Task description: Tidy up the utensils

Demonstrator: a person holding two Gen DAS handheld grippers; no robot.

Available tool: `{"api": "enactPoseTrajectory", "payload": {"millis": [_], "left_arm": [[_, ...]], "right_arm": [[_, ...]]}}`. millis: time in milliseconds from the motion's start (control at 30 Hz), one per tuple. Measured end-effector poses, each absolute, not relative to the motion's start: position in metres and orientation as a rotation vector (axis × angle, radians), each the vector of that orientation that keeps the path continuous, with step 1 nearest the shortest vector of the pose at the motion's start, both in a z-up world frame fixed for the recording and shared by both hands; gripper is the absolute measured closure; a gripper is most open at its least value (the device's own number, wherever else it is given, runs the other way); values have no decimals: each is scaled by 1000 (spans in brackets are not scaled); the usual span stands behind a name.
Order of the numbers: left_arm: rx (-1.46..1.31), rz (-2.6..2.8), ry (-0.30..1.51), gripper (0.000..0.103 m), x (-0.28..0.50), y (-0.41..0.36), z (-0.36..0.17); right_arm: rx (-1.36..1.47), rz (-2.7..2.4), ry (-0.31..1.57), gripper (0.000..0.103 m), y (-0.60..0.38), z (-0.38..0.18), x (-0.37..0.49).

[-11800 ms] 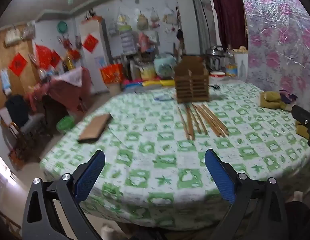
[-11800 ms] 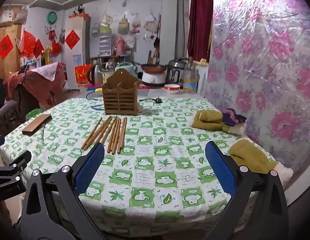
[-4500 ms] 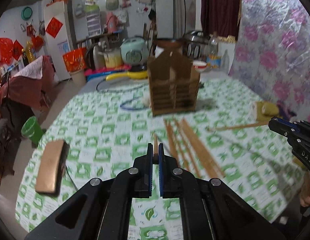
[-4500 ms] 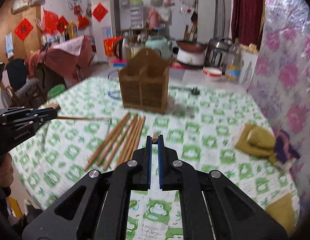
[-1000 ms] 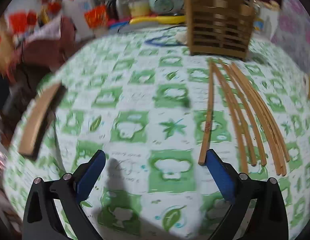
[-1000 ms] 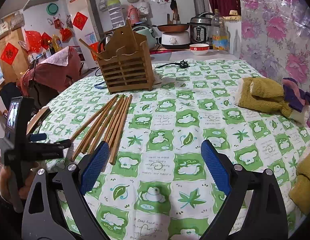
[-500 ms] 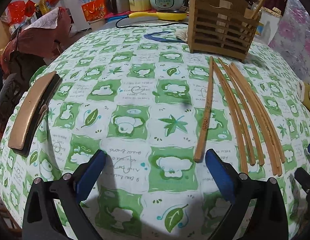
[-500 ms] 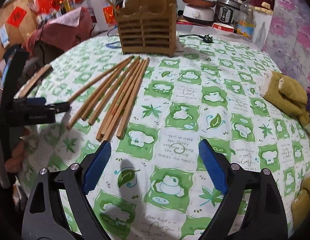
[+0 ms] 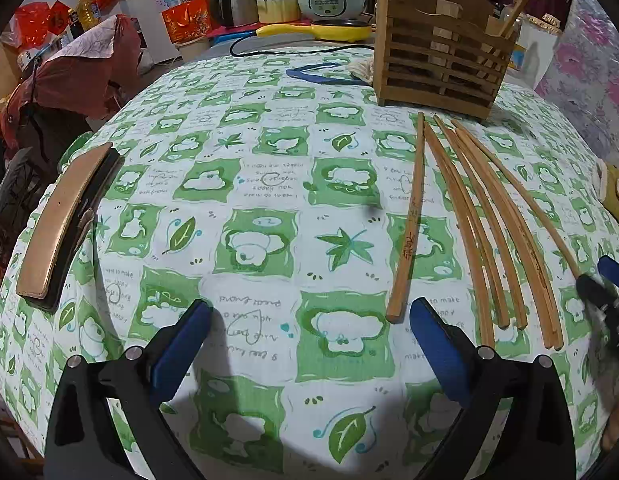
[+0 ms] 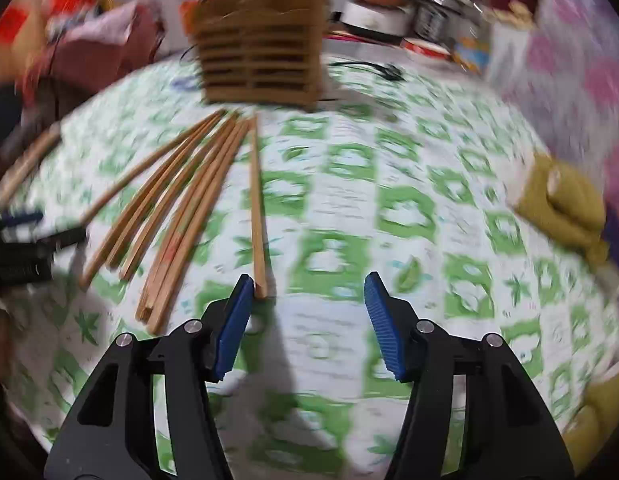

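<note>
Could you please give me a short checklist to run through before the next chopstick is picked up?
1. Right gripper lined up on a chopstick: ok; the near end of the rightmost chopstick sits just inside its left pad.
2. Right jaws gripping: not ok; they are closing, but the pads do not yet press on the stick.
3. Left gripper free: ok, open with nothing between its pads.
4. Leftmost chopstick in reach of the left gripper: ok; its near end lies by the right pad.
5. Wooden holder upright: ok.
6. Room left in the holder: cannot tell.
</note>
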State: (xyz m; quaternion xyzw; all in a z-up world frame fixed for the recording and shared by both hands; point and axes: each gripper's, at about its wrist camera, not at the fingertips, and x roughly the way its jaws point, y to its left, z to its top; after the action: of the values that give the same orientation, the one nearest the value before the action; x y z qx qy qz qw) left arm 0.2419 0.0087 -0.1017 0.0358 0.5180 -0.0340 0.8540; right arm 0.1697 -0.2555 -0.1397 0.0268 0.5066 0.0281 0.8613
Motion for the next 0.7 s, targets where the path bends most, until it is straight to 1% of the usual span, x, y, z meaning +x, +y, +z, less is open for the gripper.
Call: {"api": "enactPoseTrajectory", "payload": {"millis": [33, 100, 233, 333, 400, 467, 500, 600, 700], "left_arm": [[76, -75, 1089, 5, 241, 8, -102], [79, -95, 1086, 5, 240, 6, -101], [85, -141, 1065, 6, 236, 2, -98], [93, -173, 1041, 14, 232, -1, -95], [95, -202, 1041, 26, 231, -4, -95], [94, -227, 1041, 32, 232, -6, -96], [88, -244, 1036, 37, 232, -7, -95], [57, -295, 1036, 45, 237, -8, -94], [7, -319, 1038, 50, 244, -5, -94]], "right_arm": [[116, 97, 1052, 46, -265, -138, 166], [149, 127, 1035, 46, -270, -136, 161], [133, 138, 1009, 46, -264, -132, 159], [135, 142, 992, 46, -264, -130, 157], [149, 143, 977, 46, -266, -128, 155], [170, 146, 968, 46, -270, -126, 154], [177, 147, 967, 46, -271, -126, 154], [202, 154, 975, 46, -273, -128, 155], [222, 159, 979, 46, -275, -128, 156]]}}
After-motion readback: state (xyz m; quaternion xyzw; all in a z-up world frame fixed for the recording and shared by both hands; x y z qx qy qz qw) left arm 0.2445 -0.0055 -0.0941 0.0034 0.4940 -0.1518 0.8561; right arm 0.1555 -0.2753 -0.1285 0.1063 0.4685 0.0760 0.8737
